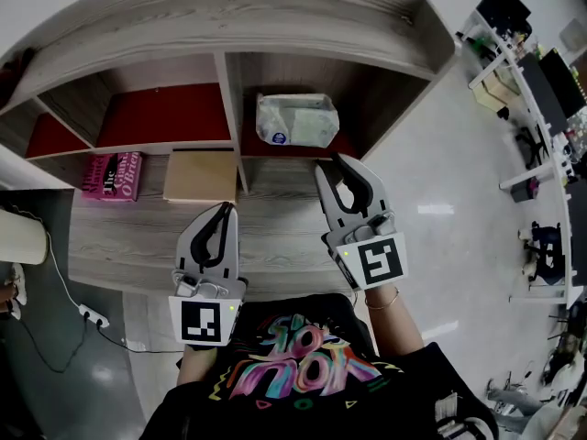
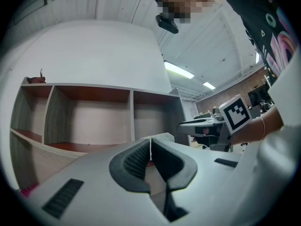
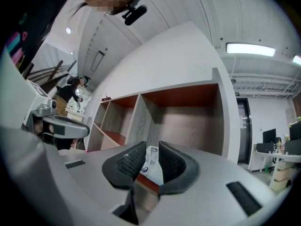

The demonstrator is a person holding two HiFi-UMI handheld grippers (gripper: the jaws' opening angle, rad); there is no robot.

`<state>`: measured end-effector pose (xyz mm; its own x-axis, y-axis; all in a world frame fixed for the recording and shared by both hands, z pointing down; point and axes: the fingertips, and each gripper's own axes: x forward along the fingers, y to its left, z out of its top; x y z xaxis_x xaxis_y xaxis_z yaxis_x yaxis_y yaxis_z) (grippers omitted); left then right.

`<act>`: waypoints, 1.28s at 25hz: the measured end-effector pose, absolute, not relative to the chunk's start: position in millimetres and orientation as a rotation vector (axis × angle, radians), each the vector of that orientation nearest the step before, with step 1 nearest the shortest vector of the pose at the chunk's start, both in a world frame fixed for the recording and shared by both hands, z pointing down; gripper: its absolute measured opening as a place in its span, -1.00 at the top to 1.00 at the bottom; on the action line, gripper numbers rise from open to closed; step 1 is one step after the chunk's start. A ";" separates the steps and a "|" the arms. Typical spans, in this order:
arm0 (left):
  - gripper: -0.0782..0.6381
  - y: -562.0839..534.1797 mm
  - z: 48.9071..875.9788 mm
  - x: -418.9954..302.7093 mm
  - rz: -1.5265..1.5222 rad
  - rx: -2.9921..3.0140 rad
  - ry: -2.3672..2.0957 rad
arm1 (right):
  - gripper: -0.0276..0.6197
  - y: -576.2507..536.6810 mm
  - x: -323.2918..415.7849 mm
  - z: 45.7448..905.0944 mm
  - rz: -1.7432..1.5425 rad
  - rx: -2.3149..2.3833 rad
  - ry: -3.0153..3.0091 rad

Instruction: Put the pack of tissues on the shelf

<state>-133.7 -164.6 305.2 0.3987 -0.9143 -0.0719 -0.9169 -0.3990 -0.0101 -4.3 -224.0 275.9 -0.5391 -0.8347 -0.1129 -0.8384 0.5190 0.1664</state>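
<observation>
Pack of tissues (image 1: 296,120) lies in the right compartment of the shelf (image 1: 231,99), just ahead of the right claw (image 1: 332,163) and apart from it. It sits near the front lip.

Right claw: released, jaws part open, nothing pressed between the ribbed pads; the pack shows beyond the gap. Left claw (image 1: 226,209): clenched on nothing, beside and behind the right one.

Step judged: clearing away from a placed pack. Best drawn straight back along the claw's own line, jaws kept off the wrapper so it does not drag forward.

Pack: soft crinkled plastic film, pale green-white, round blue mark, slumped pillow shape. Likely yields and slides easily.

Shelf: pale wood-grain boards, red compartment floors, curved top. Ahead-left of the left claw, on the wood-grain tabletop (image 1: 138,246): flat tan box (image 1: 200,175) and pink book (image 1: 112,174).
</observation>
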 end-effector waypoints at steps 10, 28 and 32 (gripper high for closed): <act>0.70 -161.3 303.7 -126.7 0.070 -2.599 1.646 | 0.86 -172.5 21.1 269.4 0.382 -1.427 2.723; 0.70 -152.3 313.1 -123.9 0.037 -2.599 1.651 | 0.86 -138.7 76.9 293.1 0.274 -1.591 2.660; 0.70 -153.1 314.6 -124.5 0.036 -2.595 1.661 | 0.86 -139.5 77.9 297.4 0.261 -1.594 2.662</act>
